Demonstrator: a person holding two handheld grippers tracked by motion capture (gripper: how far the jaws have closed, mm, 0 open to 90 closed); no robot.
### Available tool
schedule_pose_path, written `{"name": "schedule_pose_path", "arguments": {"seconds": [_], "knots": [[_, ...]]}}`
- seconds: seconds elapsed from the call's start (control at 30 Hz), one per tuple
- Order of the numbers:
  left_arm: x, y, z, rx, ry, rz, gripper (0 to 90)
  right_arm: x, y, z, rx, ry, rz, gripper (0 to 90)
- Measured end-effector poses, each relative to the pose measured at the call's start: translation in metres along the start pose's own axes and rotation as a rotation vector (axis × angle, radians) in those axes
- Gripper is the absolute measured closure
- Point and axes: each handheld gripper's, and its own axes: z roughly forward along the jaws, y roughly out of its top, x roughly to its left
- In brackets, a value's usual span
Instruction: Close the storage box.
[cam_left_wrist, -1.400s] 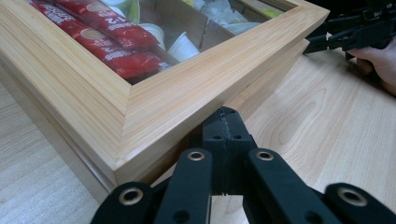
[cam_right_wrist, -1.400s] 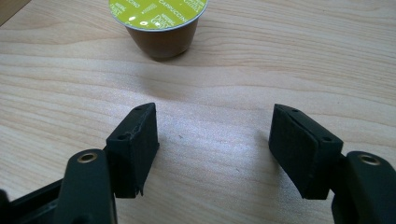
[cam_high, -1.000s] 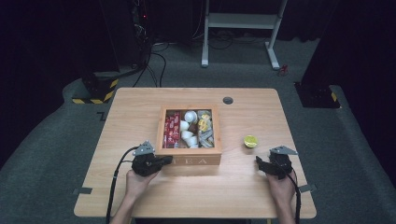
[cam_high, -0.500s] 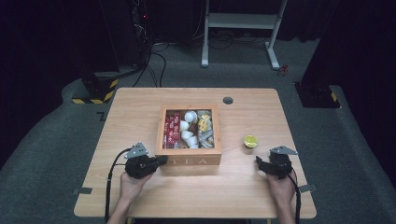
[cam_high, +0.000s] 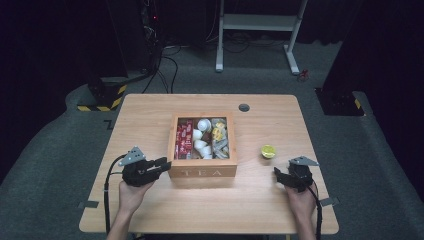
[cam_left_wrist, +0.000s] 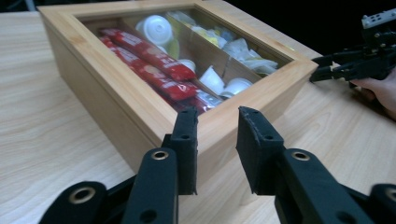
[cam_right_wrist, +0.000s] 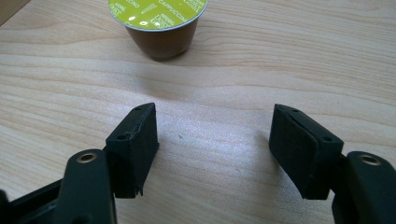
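The left gripper (cam_left_wrist: 217, 149), jaws just parting with nothing between them, fronts the tea box's (cam_high: 202, 171) near-left corner, while the right gripper (cam_right_wrist: 215, 149) waits released and empty, aimed at the capsule (cam_right_wrist: 159, 23) by the desk's right edge.

Left gripper (cam_high: 161, 163) drew back slightly from the tea box's (cam_high: 203, 172) front-left corner, jaws just opened, nothing between them.

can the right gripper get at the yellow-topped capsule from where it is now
Probably yes. The right gripper has its fingers open and aimed at the capsule, which stands upright just ahead on bare table, nothing between them. The tea box sits off to the side.
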Motion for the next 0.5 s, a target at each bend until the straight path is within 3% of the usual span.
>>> {"name": "schedule_pose_path", "arguments": {"seconds": [0.5], "knots": [[0.013,0.000,-0.018,-0.036,0.085,-0.025,54.1,0.000,0.000,0.000,0.000,0.000,0.000,32.7]]}}
